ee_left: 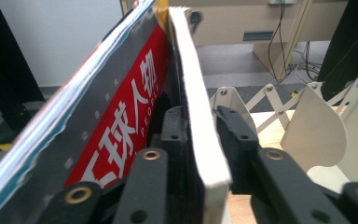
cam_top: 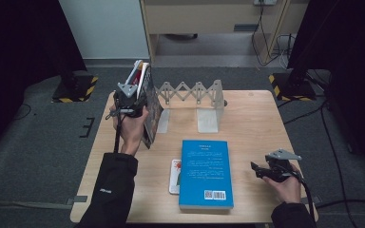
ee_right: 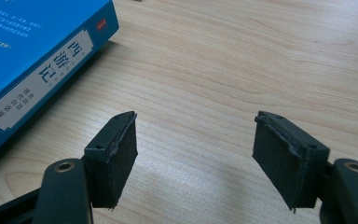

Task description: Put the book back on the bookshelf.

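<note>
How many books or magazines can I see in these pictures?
4, perhaps more hidden. Two stand at the left end of the folding rack: a magazine and a white-edged book between the left gripper jaws. The blue book lies flat, over a thin booklet.

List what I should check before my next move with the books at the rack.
1. White book sits between the left gripper jaws: ok.
2. Pads press firmly on it: cannot tell.
3. Red magazine stands upright beside it: ok.
4. Folding book rack stands on the table: ok.
5. Right gripper is open, nothing between its jaws: ok.
6. Blue book is racked: not ok, it lies flat.
</note>
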The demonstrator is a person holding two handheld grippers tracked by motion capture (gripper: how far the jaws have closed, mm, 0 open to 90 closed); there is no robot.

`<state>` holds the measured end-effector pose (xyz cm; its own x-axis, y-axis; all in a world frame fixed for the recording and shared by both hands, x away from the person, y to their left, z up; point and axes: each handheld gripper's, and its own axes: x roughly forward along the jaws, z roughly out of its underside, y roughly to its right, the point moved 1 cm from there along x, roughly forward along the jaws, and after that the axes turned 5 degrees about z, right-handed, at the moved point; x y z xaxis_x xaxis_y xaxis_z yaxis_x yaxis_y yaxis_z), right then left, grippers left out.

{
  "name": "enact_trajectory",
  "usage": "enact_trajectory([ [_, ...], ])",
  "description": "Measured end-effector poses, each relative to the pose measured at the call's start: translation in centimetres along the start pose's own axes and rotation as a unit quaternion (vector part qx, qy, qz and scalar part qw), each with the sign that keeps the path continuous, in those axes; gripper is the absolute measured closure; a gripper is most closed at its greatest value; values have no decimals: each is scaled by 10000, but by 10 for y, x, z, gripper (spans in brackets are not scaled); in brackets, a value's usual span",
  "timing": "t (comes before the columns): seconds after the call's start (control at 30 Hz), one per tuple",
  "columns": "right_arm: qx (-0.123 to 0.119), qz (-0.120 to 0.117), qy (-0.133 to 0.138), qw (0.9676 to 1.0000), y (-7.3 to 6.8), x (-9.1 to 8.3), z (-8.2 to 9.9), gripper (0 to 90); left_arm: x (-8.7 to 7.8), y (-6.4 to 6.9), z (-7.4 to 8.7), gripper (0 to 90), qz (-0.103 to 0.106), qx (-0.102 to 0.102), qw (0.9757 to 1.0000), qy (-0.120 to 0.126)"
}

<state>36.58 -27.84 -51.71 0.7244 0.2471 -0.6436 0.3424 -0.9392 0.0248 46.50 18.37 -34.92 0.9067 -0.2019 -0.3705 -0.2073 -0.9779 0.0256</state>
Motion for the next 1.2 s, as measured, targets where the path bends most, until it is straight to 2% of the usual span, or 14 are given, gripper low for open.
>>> enact_trajectory([
  [0.17,-33,4,29,10000,0,0,-1,302,-13,-2,1,582,163,3,9995,274],
  [0.27,-9,-9,26,10000,0,0,-1,297,-20,-7,1,547,424,-100,9984,373],
  [0.33,25,-3,50,10000,0,-1,-1,293,-25,-10,1,519,631,-147,9966,513],
  [0.37,33,-15,51,10000,0,-1,-1,289,-29,-12,1,499,776,-151,9950,618],
  [0.5,73,-49,83,9999,0,-1,-1,277,-47,-19,1,457,932,-134,9922,812],
  [0.67,94,-31,116,9999,0,-2,-1,267,-67,-26,5,412,1231,-247,9878,925],
  [0.8,125,-26,132,9998,0,-2,-2,261,-79,-31,11,389,1363,-257,9863,893],
  [0.97,154,-32,147,9998,0,-3,-3,250,-89,-37,27,358,1652,-352,9823,815],
  [1.03,147,-31,153,9998,0,-3,-3,245,-92,-38,36,347,1695,-305,9823,737],
  [1.13,181,-16,195,9996,0,-4,-4,240,-95,-39,52,331,1830,-241,9806,658],
  [1.2,184,-18,220,9996,0,-5,-5,239,-95,-39,60,326,1855,-182,9812,499],
])
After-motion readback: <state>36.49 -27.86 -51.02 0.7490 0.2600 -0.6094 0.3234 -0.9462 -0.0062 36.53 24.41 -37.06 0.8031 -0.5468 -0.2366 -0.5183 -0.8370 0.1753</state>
